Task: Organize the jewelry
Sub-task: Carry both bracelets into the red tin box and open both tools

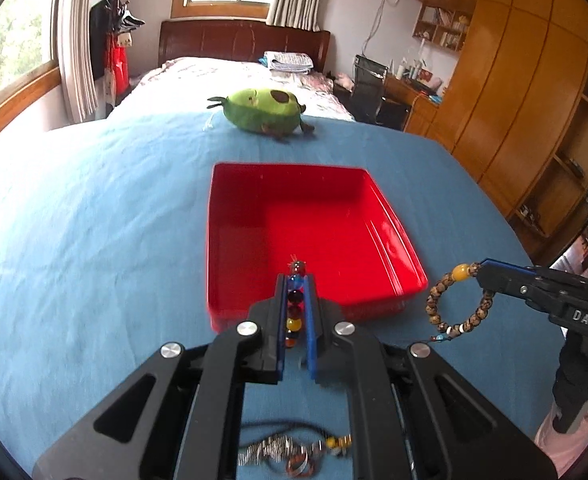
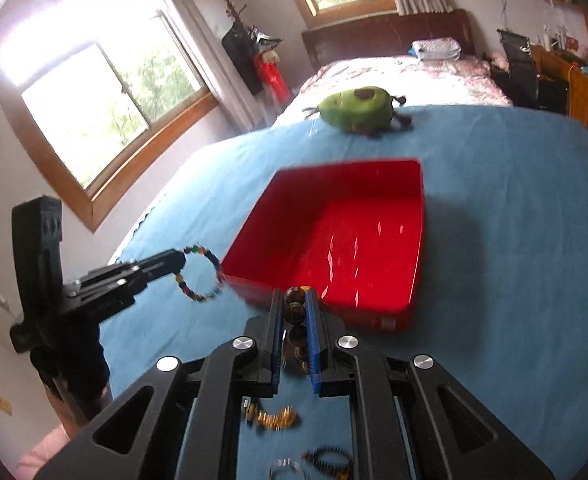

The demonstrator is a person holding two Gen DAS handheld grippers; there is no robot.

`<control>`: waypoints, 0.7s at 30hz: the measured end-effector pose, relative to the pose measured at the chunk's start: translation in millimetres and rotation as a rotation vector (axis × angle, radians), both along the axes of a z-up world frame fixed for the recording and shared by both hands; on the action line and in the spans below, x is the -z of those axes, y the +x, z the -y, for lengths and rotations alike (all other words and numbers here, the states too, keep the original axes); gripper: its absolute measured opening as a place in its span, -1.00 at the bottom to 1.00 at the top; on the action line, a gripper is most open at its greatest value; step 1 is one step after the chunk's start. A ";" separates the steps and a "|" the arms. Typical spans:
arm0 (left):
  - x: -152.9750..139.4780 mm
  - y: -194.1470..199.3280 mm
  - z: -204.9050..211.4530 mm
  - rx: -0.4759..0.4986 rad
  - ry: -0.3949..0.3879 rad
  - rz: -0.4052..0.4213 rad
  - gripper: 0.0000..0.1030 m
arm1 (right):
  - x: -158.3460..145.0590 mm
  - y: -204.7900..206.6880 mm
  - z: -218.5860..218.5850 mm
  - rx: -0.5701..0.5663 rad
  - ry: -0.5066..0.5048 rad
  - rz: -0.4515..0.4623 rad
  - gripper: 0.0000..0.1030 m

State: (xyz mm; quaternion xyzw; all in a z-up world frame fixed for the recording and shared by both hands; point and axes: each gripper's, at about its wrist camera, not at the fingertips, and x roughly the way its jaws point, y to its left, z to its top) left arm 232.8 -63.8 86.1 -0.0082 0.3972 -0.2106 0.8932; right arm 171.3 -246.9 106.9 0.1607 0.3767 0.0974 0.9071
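Left tongs [image 1: 296,280] pinch a coloured bracelet [image 1: 294,312] before the red tray [image 1: 313,236].

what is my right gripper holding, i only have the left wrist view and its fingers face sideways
Observer: The right gripper is shut on a brown wooden bead bracelet, the beads wedged between its blue-padded fingers.
Operator: anything still on the cloth under it
Observer: Yes, below the right gripper a blurred gold chain piece lies on the blue cloth.
Operator: more than that
Observer: Nearer the camera lie a silver ring-shaped piece and a dark beaded bracelet.
Operator: is the red tray empty
Observer: The right wrist view shows the red plastic tray's floor bare, including the near corner your left gripper hides.
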 end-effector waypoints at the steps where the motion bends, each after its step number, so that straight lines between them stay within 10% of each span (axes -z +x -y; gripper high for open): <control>1: -0.2 5.8 1.7 -0.004 -0.003 0.004 -0.88 | -1.2 5.7 1.6 0.011 -0.003 0.008 -0.79; 21: 84.0 111.1 23.3 -0.059 0.067 -0.137 -0.88 | 82.2 103.6 18.8 0.071 0.001 -0.095 -0.79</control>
